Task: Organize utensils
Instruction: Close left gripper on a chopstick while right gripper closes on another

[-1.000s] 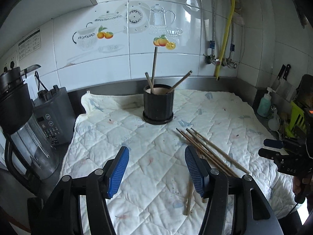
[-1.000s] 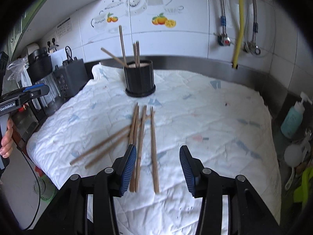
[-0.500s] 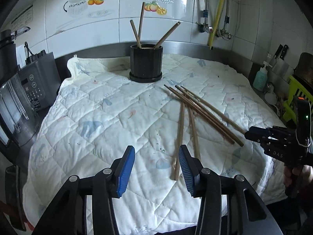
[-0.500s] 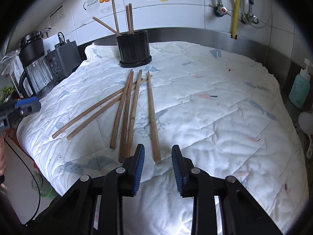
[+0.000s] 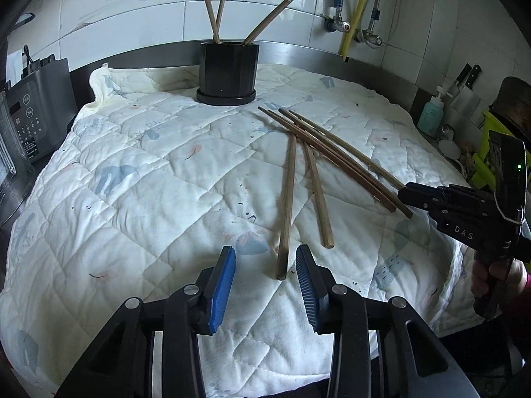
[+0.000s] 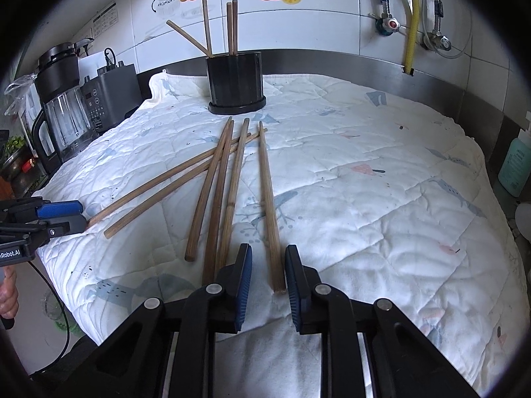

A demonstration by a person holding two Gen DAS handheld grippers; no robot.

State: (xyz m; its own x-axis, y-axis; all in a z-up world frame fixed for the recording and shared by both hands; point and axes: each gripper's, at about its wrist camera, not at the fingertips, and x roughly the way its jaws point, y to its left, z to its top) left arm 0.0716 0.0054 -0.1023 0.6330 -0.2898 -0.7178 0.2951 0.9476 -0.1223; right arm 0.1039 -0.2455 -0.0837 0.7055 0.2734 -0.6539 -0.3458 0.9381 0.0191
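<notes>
My right gripper point(image 6: 267, 267) is closing on one chopstick point(image 6: 269, 205), the rightmost of the loose ones; its near end lies between the pads, which are not yet pressing it. My left gripper point(image 5: 265, 275) is closing too, around the end of another stick point(image 5: 287, 205), with clear gaps on both sides. Both ends lie near the front edge of the quilt point(image 5: 149, 165) that covers the counter.

The risks, as I judge them: I am catching each stick at its very tip, so once lifted it could swing down or slip out. The quilt is soft, and a pad may snag the cloth and drag it. My left stick crosses under the others point(image 5: 335, 152) further back, so lifting it may roll them. On the right, the neighbouring stick point(image 6: 232, 192) lies just beside my left pad and could get pinched along.

The holder point(image 6: 236, 79) stands at the back edge of the quilt. The right view shows four sticks in it; the left view shows only three. The right view also shows the blender point(image 6: 61, 106) at the left edge. Only the left view shows the knives point(image 5: 466, 74) on the right wall.
</notes>
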